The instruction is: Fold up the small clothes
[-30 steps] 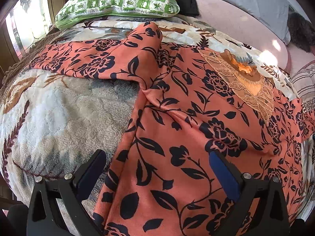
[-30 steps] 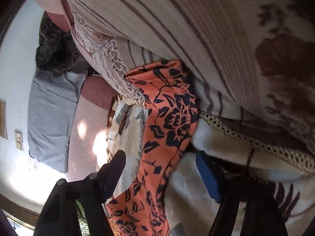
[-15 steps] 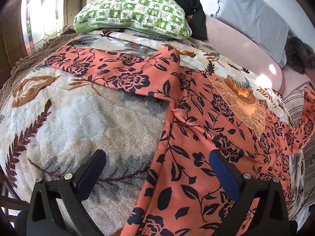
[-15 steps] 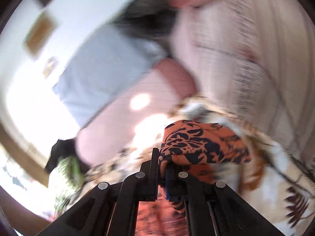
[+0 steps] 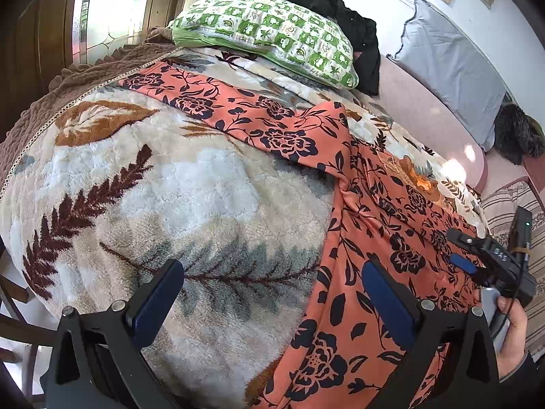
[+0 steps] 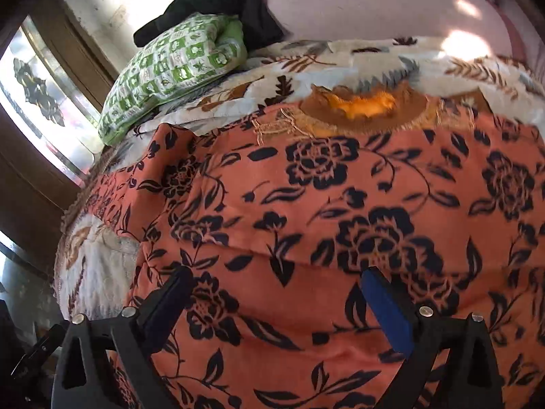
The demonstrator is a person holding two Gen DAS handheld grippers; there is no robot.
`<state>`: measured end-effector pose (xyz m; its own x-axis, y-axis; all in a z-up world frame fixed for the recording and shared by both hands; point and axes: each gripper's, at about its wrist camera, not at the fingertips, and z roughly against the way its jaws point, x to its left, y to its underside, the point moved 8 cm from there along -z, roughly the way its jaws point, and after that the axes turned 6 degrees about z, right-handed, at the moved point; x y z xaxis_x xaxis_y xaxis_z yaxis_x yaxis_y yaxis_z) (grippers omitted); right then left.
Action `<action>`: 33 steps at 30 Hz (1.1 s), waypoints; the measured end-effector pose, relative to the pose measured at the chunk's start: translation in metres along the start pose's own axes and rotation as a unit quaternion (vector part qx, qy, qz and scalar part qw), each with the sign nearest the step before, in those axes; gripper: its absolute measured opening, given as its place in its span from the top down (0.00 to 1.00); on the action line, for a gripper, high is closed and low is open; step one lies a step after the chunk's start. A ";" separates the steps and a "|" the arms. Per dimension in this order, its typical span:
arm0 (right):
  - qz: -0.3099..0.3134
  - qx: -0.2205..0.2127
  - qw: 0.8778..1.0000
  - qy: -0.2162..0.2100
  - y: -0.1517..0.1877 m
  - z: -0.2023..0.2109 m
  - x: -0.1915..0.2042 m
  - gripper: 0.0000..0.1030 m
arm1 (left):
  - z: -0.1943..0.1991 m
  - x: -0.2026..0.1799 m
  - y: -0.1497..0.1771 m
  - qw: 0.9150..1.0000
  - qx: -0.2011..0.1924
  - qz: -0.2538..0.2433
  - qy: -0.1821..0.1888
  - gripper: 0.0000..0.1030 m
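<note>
An orange garment with black flowers (image 5: 368,238) lies spread on a plush leaf-patterned blanket (image 5: 170,187). One sleeve (image 5: 218,102) stretches out to the far left. Its embroidered orange neckline (image 6: 364,109) faces the far side. My left gripper (image 5: 272,300) is open and empty above the blanket at the garment's left edge. My right gripper (image 6: 276,303) is open and empty just above the garment's body; it also shows in the left wrist view (image 5: 477,255) at the right, over the folded-in right side.
A green and white pillow (image 5: 269,37) lies at the far end of the bed with black clothing (image 5: 340,17) behind it. A grey pillow (image 5: 453,68) and pink sheet are at the far right. A window (image 5: 112,10) is at the left. A striped cloth (image 5: 511,211) lies right.
My right gripper, shut on the right sleeve half a second ago, has let it go and is open over the garment's body. My left gripper has drawn back and leftward.
</note>
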<state>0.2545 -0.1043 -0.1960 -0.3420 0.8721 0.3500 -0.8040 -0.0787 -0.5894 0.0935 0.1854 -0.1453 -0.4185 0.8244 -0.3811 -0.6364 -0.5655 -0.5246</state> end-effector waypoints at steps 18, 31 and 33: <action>-0.162 -0.057 0.982 -0.076 0.054 0.078 -0.107 0.02 | -0.045 0.029 -0.095 0.944 0.043 0.268 0.189 0.00; -0.151 -0.060 0.984 -0.070 0.059 0.073 -0.104 0.01 | -0.114 0.155 -0.232 0.940 -0.025 0.321 0.114 0.00; -0.152 -0.059 0.984 -0.065 0.059 0.072 -0.104 0.01 | -0.122 0.159 -0.234 0.939 -0.024 0.323 0.112 0.00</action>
<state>0.2077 -0.2345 -0.2145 -0.1596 0.7766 0.6095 -0.8192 0.2403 -0.5207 0.2551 0.4461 -0.1764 -0.5574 0.2860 -0.7794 -0.2637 -0.9512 -0.1604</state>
